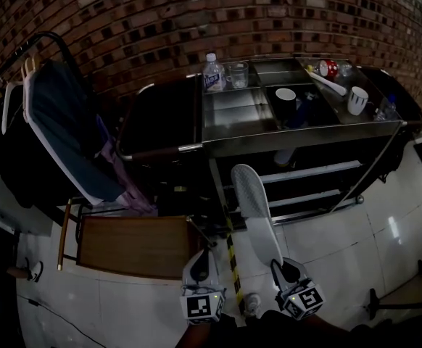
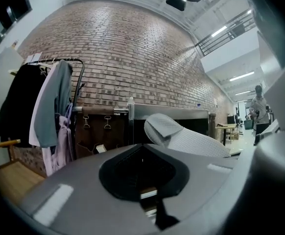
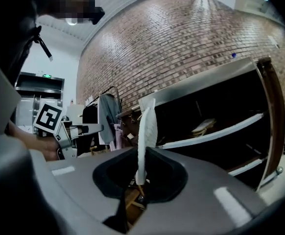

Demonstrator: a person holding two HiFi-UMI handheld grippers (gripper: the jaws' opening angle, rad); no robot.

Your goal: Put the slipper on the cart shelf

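Note:
A long white slipper sticks out from my right gripper, which is shut on its heel end. It points toward the cart's lower shelves. In the right gripper view the slipper stands edge-on between the jaws, with the white shelf of the cart ahead at the right. A pale flat thing, perhaps another slipper, lies on that shelf. My left gripper hangs beside the right one, jaws together and holding nothing. From the left gripper view the slipper shows just to its right.
The steel cart top carries a water bottle, a glass, a black cup and a white mug. A clothes rack and a wooden stool stand at the left. A person stands far off.

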